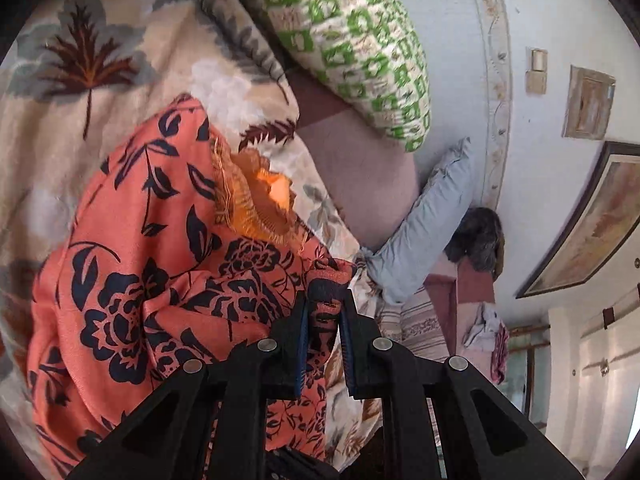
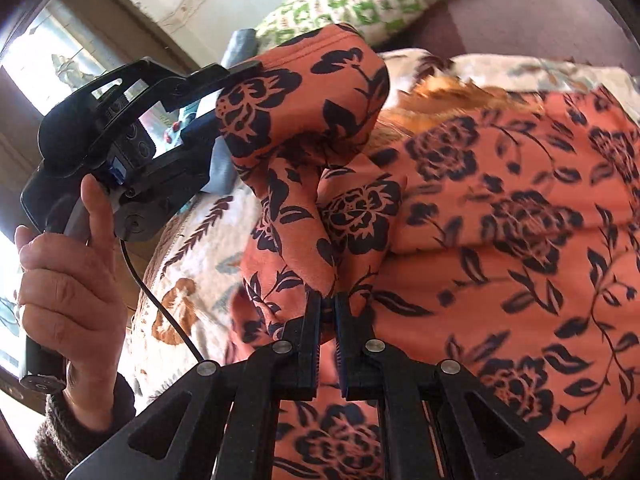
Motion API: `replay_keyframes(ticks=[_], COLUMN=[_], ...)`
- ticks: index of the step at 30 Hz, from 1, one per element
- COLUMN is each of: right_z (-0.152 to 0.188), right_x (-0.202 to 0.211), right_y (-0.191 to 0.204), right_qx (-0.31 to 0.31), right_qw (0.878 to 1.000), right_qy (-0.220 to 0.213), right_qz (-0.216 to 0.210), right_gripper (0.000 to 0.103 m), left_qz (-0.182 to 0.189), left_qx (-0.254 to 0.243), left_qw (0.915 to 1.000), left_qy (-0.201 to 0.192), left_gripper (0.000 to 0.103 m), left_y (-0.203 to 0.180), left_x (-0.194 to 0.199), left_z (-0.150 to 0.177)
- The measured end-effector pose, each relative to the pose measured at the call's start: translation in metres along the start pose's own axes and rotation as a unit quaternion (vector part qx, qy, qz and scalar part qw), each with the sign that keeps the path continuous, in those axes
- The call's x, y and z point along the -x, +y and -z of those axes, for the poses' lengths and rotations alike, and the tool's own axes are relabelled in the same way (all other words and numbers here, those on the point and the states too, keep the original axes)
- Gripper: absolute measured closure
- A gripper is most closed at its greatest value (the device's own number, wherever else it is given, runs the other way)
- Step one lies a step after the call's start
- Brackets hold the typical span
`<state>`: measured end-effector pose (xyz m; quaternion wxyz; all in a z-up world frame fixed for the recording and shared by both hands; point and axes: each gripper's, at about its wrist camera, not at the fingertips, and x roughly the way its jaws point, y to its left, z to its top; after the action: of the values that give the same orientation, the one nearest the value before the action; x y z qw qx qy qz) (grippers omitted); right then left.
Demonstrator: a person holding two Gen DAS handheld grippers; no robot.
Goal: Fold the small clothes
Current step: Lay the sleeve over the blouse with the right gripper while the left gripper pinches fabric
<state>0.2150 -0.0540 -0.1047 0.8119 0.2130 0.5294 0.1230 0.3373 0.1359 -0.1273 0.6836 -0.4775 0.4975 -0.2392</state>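
Observation:
An orange garment with a dark blue flower print (image 1: 160, 264) lies on a leaf-print bedspread (image 1: 80, 80). My left gripper (image 1: 325, 300) is shut on a bunched corner of it and holds that corner up. It also shows in the right wrist view (image 2: 500, 240), filling the right side. My right gripper (image 2: 328, 304) is shut on another fold of the garment. The left gripper shows in the right wrist view too, at upper left, with the cloth draped from its fingers (image 2: 240, 70), held by a hand.
A green and white patterned pillow (image 1: 360, 48) and a light blue pillow (image 1: 424, 220) lie on the bed behind the garment. A white wall with framed pictures (image 1: 588, 220) is at the right. A window (image 2: 48, 60) is at the left in the right wrist view.

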Motion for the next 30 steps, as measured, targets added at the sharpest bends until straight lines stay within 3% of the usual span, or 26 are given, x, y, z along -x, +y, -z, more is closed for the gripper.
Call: replay_keyframes(ticks=[6,9,12,14,17,18,20,22,25,30], right_z=[0.016,0.012,0.003,-0.007,-0.016,-0.018,-0.021,-0.022,-0.025,-0.04], right_x=[0.028,0.049,0.069,0.079,0.089,0.089,0.087,0.077,0.065,0.042], right_y=[-0.062,-0.087,-0.109,-0.12,-0.128,-0.13,-0.137,-0.14,-0.142,-0.129], right_qx=[-0.052,-0.085,-0.126,-0.148,-0.174,-0.184,-0.205,-0.233,-0.28,-0.316], right_qw=[0.999,0.996,0.991,0.987,0.98,0.978,0.974,0.967,0.949,0.932], right_qy=[0.001,-0.02,-0.048,-0.066,-0.083,-0.084,-0.082,-0.072,-0.063,-0.053], right_qz=[-0.005,-0.008,-0.011,-0.023,-0.04,-0.047,-0.055,-0.071,-0.127,-0.169], right_gripper=[0.092,0.089,0.073,0.068,0.058,0.049,0.041,0.041,0.041,0.034], left_qz=[-0.063,-0.05,-0.013,-0.003,-0.042,-0.063,-0.102,-0.111,-0.137,-0.151], left_qx=[-0.019,-0.036,-0.049,-0.057,-0.081,-0.085,-0.065,-0.039,-0.018,-0.022], left_qw=[0.9963,0.9953,0.9975,0.9983,0.9942,0.9916,0.9881,0.9897,0.9888,0.9877], left_qy=[0.055,0.074,0.049,0.01,-0.056,-0.074,-0.094,-0.082,-0.055,-0.034], left_gripper=[0.09,0.084,0.058,0.041,0.038,0.038,0.038,0.038,0.039,0.038], left_y=[-0.015,-0.032,-0.043,-0.043,-0.037,-0.032,-0.018,0.002,0.009,0.006], left_x=[-0.059,-0.055,-0.01,0.024,0.069,0.078,0.087,0.092,0.087,0.076], left_z=[0.027,0.04,0.057,0.063,0.06,0.056,0.052,0.054,0.057,0.064])
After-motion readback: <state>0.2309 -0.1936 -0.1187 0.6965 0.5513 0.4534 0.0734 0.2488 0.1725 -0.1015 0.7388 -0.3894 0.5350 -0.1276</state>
